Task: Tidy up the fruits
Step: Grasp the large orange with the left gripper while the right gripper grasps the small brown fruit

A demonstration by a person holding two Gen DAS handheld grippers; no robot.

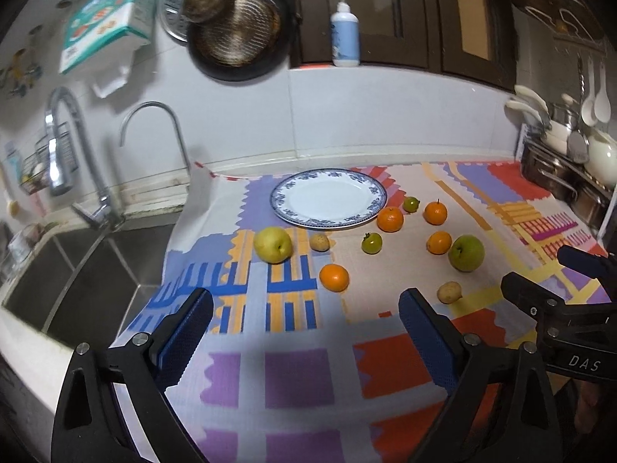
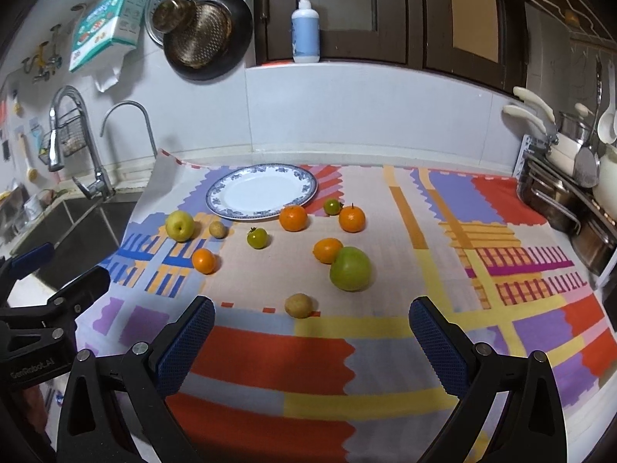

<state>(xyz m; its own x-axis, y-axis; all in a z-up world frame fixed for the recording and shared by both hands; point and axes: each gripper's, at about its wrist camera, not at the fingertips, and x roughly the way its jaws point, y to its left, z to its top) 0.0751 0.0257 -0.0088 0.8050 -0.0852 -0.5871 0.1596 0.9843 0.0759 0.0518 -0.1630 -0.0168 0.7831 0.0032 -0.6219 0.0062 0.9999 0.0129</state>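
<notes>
Organizing the fruits, opening stage. Nothing has been gathered: the blue-rimmed plate (image 2: 262, 191) at the back of the patterned cloth (image 2: 385, 355) on the table is bare, and every fruit lies loose on the cloth in front of it.

Left to right, right-wrist view: yellow apple (image 2: 179, 225), with a small brownish fruit (image 2: 218, 229) just beside it; near orange (image 2: 203, 261); small green tomato-like fruit (image 2: 257, 238); another brownish fruit (image 2: 298, 305), nearest the claws; orange (image 2: 293, 218) at the plate's rim; orange (image 2: 327, 250) touching, or at least overlapping in view, the large green apple (image 2: 350, 269); a second small green fruit (image 2: 332, 206); far orange (image 2: 351, 219).

The left claw (image 1: 304, 332) is released, jaws spread wide with only cloth between them. The right claw (image 2: 311, 332) is likewise released and empty. Both hang over the near edge of the cloth, pointing toward the scatter; neither touches any fruit.

Judged progress: none of the ten pieces placed, so the whole sorting remains, presumably onto the plate
</notes>
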